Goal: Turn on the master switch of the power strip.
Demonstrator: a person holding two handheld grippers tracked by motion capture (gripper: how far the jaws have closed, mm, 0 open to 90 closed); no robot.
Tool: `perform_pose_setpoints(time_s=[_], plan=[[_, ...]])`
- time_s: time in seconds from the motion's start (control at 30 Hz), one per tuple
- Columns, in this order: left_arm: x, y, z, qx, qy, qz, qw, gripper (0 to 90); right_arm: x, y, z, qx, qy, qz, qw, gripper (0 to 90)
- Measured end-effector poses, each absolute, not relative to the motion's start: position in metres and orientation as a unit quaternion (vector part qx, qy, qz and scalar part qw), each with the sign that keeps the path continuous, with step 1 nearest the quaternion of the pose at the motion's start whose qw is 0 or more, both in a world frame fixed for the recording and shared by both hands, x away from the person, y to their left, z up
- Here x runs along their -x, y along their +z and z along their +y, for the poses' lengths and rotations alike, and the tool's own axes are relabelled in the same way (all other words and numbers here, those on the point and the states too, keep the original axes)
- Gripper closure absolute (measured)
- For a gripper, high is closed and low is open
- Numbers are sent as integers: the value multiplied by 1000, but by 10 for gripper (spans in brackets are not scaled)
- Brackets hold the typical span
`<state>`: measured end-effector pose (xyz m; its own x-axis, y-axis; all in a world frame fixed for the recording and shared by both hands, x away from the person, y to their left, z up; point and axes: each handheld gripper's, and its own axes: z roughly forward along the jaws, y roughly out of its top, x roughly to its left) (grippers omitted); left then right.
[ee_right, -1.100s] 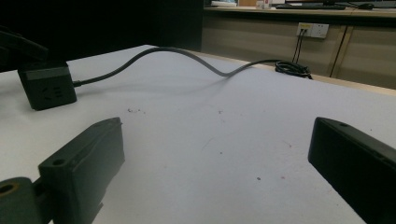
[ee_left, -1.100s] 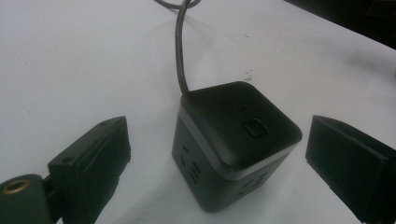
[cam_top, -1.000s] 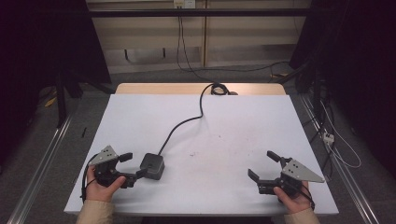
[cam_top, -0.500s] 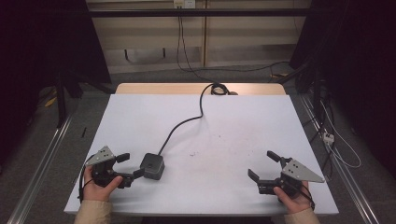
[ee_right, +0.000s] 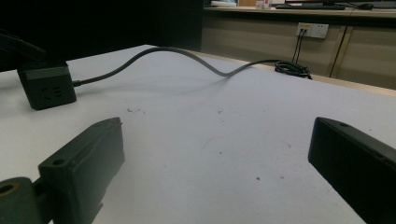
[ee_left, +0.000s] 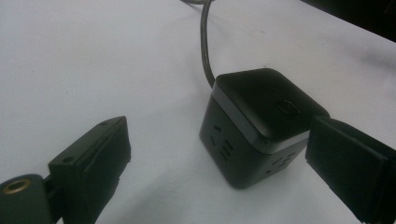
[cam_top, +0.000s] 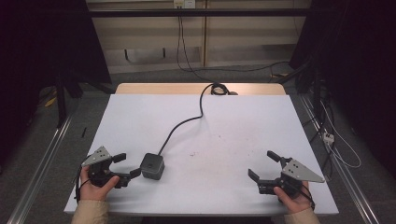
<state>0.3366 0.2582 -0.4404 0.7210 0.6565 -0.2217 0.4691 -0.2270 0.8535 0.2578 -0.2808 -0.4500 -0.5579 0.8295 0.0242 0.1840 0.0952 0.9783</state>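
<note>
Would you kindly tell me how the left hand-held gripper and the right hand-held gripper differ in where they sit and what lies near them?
The left hand-held gripper sits beside the black cube socket, one jaw at or almost at its side; the right hand-held gripper has only bare table between its jaws. The left points toward the table's right side, while the right points toward the far left. Both are open, each held by a hand near the table's near edge.

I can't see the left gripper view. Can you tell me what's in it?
A black cube power strip sits on a white table, its cable running away behind it. The left claw is open, one jaw beside the cube, the other off to the side.
</note>
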Motion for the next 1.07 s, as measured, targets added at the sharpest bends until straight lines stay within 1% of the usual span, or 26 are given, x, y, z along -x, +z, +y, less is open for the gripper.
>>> perform_pose_setpoints(time_s=[0.63,1.07], plan=[[-335,-443,269,-772,95,370,508,64,-257,-450,-282,-375,560,680,289,29],[-336,-443,267,-775,93,369,504,64,-257,-450,-282,-376,558,681,290,29]])
